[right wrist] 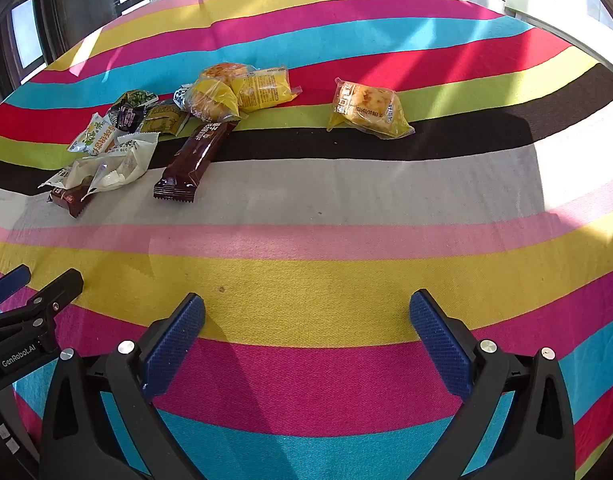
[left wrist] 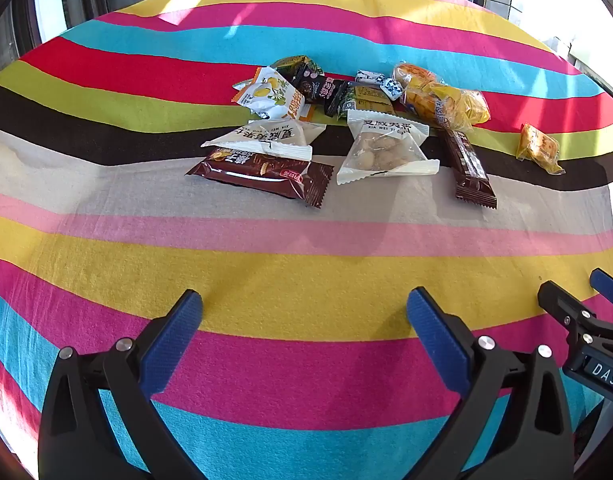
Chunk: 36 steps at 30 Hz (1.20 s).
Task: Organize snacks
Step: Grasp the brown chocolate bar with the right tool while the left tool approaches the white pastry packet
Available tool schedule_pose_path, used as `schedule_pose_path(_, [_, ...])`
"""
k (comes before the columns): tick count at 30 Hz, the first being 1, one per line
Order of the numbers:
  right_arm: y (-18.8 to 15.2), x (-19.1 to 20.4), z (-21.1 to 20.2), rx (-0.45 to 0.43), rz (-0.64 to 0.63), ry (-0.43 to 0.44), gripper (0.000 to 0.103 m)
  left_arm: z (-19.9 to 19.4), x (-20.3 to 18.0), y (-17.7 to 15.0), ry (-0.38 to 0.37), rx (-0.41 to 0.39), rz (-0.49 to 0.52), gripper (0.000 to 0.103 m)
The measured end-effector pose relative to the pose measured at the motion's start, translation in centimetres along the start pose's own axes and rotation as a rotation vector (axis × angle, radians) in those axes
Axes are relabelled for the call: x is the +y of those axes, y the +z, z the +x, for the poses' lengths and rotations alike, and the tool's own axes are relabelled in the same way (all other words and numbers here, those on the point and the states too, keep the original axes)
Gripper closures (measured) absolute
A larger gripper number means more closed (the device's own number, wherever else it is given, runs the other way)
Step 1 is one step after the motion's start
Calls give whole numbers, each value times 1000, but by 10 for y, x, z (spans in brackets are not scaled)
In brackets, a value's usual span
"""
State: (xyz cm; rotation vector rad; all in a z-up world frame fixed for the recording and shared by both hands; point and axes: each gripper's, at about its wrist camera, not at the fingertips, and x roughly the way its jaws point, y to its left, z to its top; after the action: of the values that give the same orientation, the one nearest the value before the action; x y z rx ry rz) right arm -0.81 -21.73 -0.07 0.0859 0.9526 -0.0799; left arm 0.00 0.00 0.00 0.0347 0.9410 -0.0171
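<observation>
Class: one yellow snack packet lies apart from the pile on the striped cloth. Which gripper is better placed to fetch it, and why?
Probably the right gripper. The lone yellow packet lies nearly straight ahead of its open jaws, while from the left gripper it sits far off to the side, beyond the pile.

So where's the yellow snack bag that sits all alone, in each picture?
Left wrist view: the lone yellow bag lies far right, on the lime and black stripes.
Right wrist view: the same bag lies right of centre, upper half.
Shared landmark: the long brown bar, to its left in both.
</observation>
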Motion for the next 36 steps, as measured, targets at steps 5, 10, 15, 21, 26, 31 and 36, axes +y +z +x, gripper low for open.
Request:
schedule_pose_path(5, [0,0,0,0,0,0,4,0,0,0,-1,0,-1,1])
schedule_pose_path(10, [-1,1,-1,0,0,0,4,0,0,0,0,1,0,1])
schedule_pose_path(15, [-1,2,-1,30,-31,19,4,0,0,0,0,2,0,1])
schedule_pose_path(21, [7,5,3,72,-66,40,4,0,1,0,-3,2,1,1])
schedule_pose_path(26, [29,27,18,90,-91,66,4,-3,4,-2,-23,18,28,1])
schedule_pose_path(31, [54,56,37,92,-121,71,5,-4,4,-4,-46,29,63,1])
schedule_pose_path(36, [82,77,58,86,-128,73,5,-4,10,-3,-53,40,73,1])
